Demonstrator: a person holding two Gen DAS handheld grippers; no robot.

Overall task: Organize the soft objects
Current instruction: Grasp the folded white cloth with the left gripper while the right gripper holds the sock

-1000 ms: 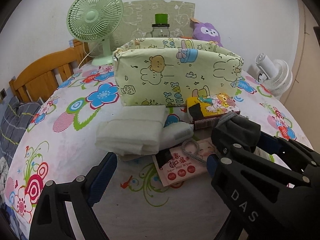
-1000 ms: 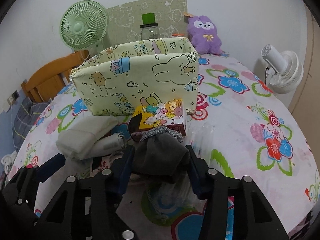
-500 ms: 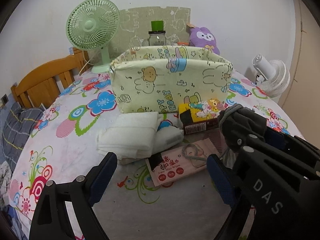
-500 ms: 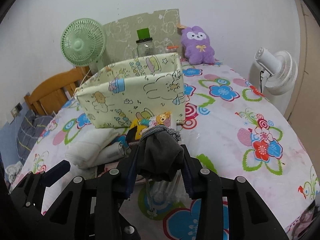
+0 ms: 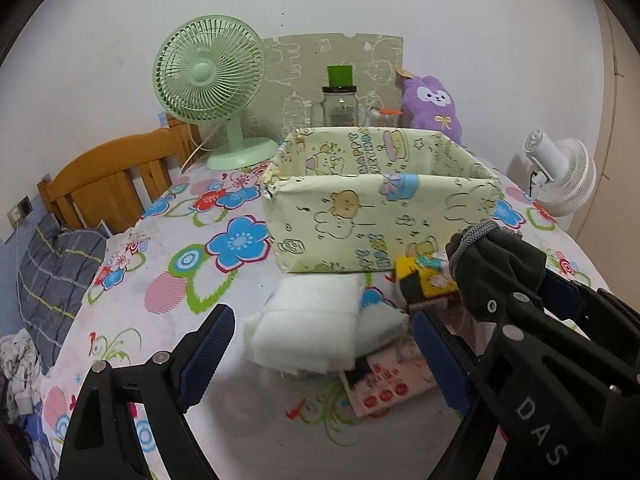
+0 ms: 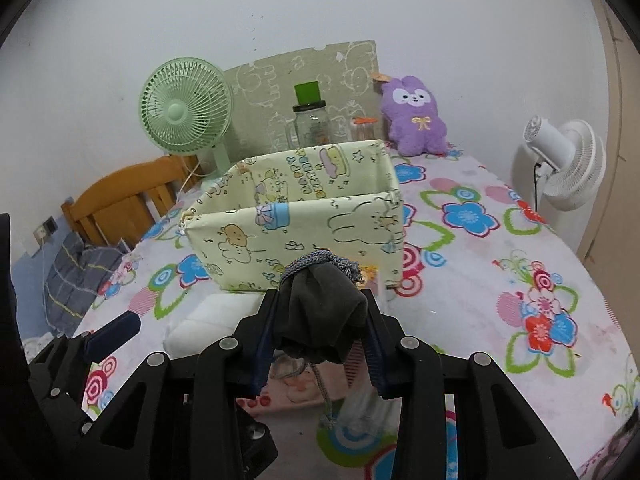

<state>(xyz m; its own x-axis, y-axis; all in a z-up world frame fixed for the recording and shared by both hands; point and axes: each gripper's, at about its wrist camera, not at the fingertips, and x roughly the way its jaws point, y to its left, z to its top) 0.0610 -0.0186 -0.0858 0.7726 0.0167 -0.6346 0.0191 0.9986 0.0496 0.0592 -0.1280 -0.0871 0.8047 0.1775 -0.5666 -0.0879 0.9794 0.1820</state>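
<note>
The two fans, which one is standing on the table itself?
The green fan, beside the patterned box near the wall. The white fan stands off the table's edge.

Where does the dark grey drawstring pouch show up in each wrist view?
Left wrist: the dark grey drawstring pouch sits at the right edge, mid-height, pinched in the right gripper entering from the right.
Right wrist: the pouch is centre frame, low, between that gripper's blue pads, cord hanging below.
Shared landmark: the yellow cartoon-print box, just behind the pouch in both views.
</note>
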